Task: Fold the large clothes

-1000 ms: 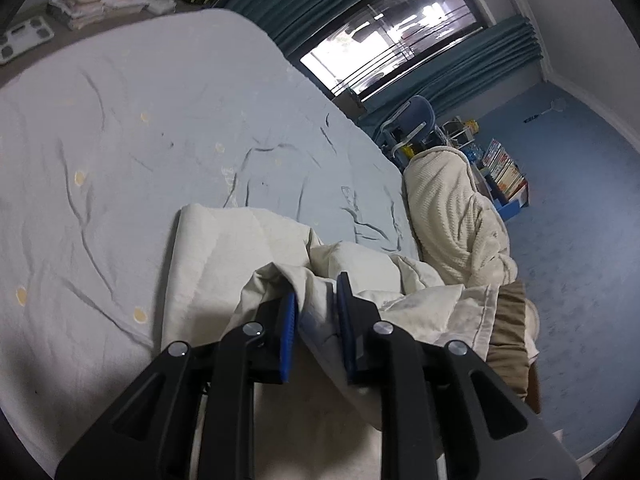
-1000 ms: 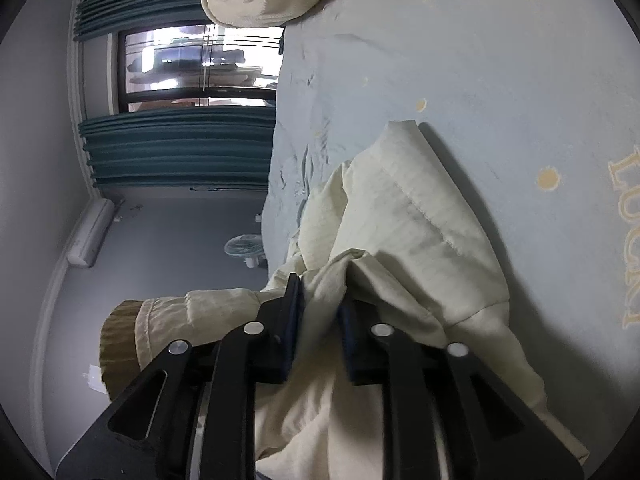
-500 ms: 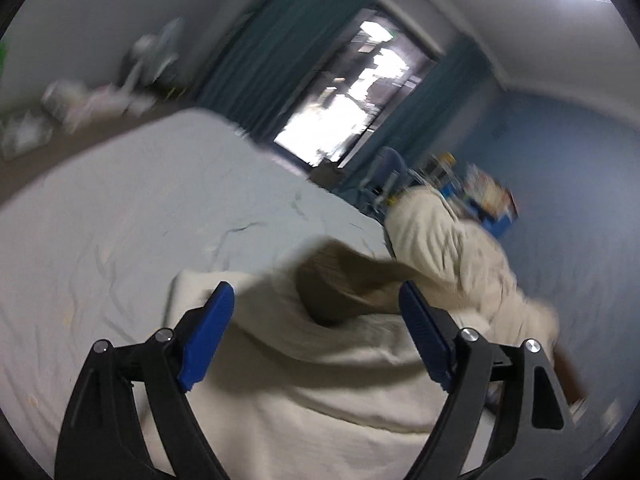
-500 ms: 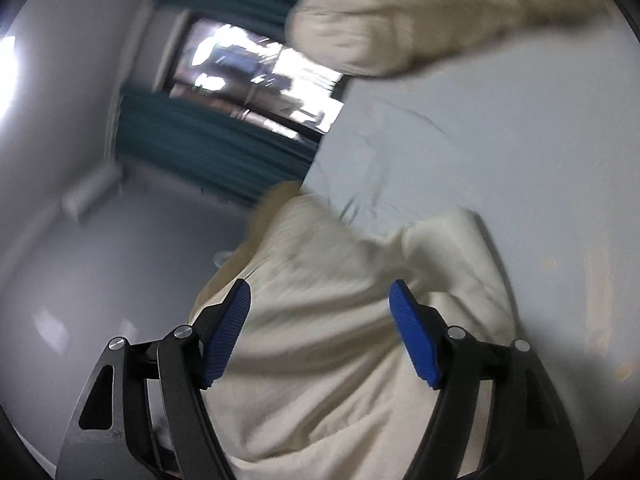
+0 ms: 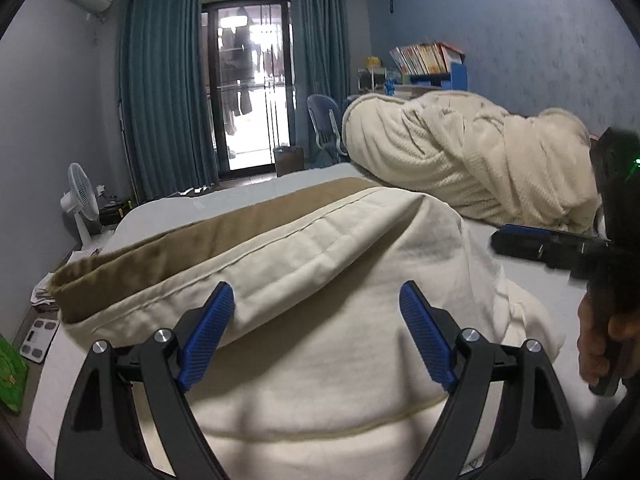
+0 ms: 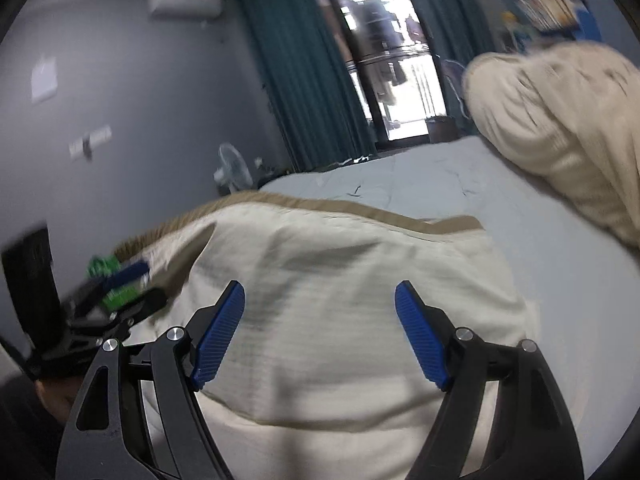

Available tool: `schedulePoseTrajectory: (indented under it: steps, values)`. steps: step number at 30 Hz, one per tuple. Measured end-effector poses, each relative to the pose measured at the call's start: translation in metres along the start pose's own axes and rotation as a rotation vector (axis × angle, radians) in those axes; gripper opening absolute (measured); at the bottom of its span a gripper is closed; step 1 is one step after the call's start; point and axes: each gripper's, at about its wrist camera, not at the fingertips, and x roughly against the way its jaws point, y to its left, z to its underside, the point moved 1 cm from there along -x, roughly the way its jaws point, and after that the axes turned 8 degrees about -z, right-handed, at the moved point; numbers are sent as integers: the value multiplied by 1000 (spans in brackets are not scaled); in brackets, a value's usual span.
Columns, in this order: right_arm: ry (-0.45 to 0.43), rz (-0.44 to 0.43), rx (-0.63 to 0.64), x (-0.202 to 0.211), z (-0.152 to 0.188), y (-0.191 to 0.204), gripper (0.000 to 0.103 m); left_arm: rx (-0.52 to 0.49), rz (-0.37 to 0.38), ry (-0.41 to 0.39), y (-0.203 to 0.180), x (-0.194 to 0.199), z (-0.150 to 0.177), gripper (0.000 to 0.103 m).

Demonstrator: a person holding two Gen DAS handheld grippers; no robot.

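Note:
A cream padded garment (image 5: pixel 320 280) with a tan lining band (image 5: pixel 192 248) lies folded in a heap on the pale blue bed (image 5: pixel 248 194). My left gripper (image 5: pixel 316 336) is open and empty just above its near edge. My right gripper (image 6: pixel 320 332) is open and empty above the same garment (image 6: pixel 340 280). The right gripper also shows at the right edge of the left wrist view (image 5: pixel 560 244), held by a hand. The left gripper shows at the left of the right wrist view (image 6: pixel 112 292).
A rolled cream blanket (image 5: pixel 472 160) lies on the far right of the bed. A standing fan (image 5: pixel 82 200) and a scale (image 5: pixel 38 340) are on the floor at the left. Teal curtains (image 5: pixel 160 100) frame a glass door; a bookshelf (image 5: pixel 428 68) and chair (image 5: pixel 324 124) stand beyond.
Both grippers let go of the garment and opened wide. Both have pulled back and swung up to look along the bed. The garment has dropped into a folded heap.

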Motion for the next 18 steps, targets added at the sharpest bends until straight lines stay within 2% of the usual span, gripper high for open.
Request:
schedulePoseTrajectory:
  steps: [5, 10, 18]
  values:
    - [70, 60, 11, -22, 5, 1, 75, 19, -19, 36, 2, -25, -8, 80]
    - [103, 110, -1, -44, 5, -9, 75, 49, -32, 120, 10, -62, -9, 80]
    - [217, 165, -57, -92, 9, -42, 79, 57, 7, 345, 22, -135, 12, 82]
